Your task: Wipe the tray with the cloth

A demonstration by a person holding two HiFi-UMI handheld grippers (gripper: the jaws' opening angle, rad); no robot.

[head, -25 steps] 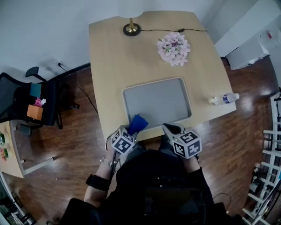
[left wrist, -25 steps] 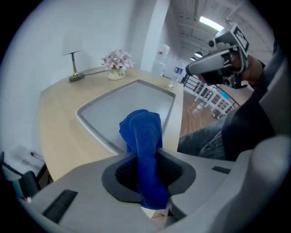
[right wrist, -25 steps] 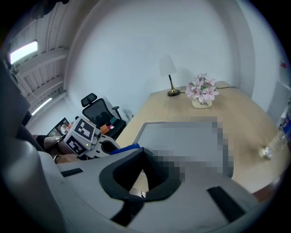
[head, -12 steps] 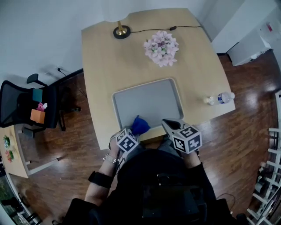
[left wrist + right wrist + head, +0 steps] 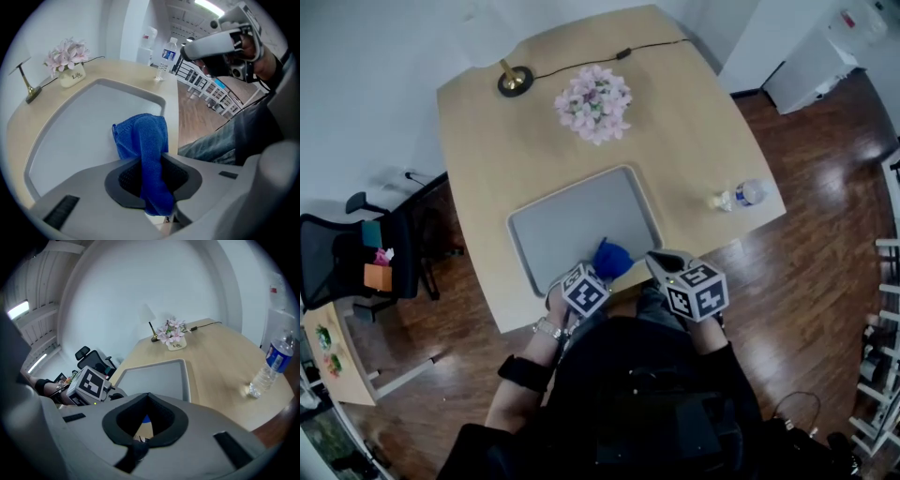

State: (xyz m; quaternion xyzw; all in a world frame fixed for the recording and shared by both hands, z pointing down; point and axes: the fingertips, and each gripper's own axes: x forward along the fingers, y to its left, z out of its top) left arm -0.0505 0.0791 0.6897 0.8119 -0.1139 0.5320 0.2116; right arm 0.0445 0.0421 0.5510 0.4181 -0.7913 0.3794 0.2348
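Observation:
The grey tray point(image 5: 572, 225) lies on the wooden table near its front edge. My left gripper point(image 5: 598, 272) is shut on a blue cloth point(image 5: 611, 257), which bunches up over the tray's near rim. In the left gripper view the cloth point(image 5: 143, 140) runs up between the pads and flops forward above the tray point(image 5: 79, 122). My right gripper point(image 5: 656, 261) hovers beside the tray's near right corner with its jaws shut and nothing between them. The right gripper view looks over the tray point(image 5: 154, 378) and the left gripper's marker cube point(image 5: 91, 383).
A pot of pink flowers point(image 5: 593, 101) and a lamp base point(image 5: 515, 80) with its cord stand at the table's far side. A water bottle point(image 5: 739, 196) lies near the right edge. An office chair point(image 5: 356, 258) stands on the wood floor at left.
The left gripper and the cloth have shifted right along the tray's near edge. The head view has swung, so the table now sits more to the left and turned.

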